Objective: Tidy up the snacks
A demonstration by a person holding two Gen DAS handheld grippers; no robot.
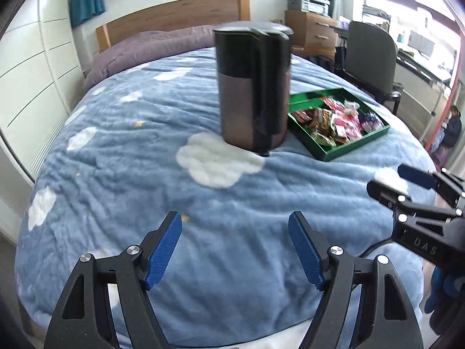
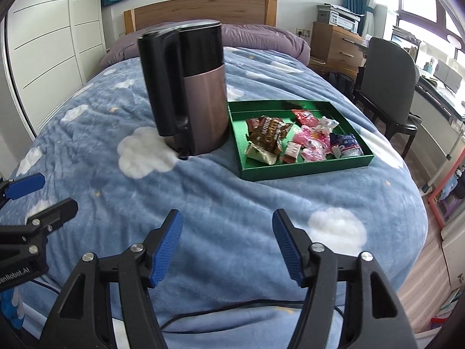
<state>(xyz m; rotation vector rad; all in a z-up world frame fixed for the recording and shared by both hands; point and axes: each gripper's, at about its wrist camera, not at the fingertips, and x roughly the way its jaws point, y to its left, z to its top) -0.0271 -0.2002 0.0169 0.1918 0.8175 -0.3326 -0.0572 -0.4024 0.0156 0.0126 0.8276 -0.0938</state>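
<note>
A green tray [image 2: 305, 167] [image 1: 348, 148] lies on the blue cloud-print bedspread and holds several wrapped snacks [image 2: 302, 139] [image 1: 334, 122] in brown, pink, red and white. A copper-and-black kettle [image 2: 191, 93] [image 1: 252, 87] stands upright just left of the tray. My left gripper [image 1: 235, 250] hovers open over the bedspread, well short of the kettle, nothing between its blue pads. My right gripper [image 2: 226, 244] is open too, empty, in front of the tray. Each gripper shows at the edge of the other's view: the right gripper [image 1: 389, 183], the left gripper [image 2: 40, 192].
The bed's wooden headboard [image 2: 203, 11] and a purple pillow [image 2: 261, 37] lie beyond. A dark chair [image 2: 386, 81] and wooden drawers [image 2: 334, 43] stand to the right of the bed. White cupboards [image 2: 52, 43] line the left wall. A cable [image 2: 232, 309] runs under my right gripper.
</note>
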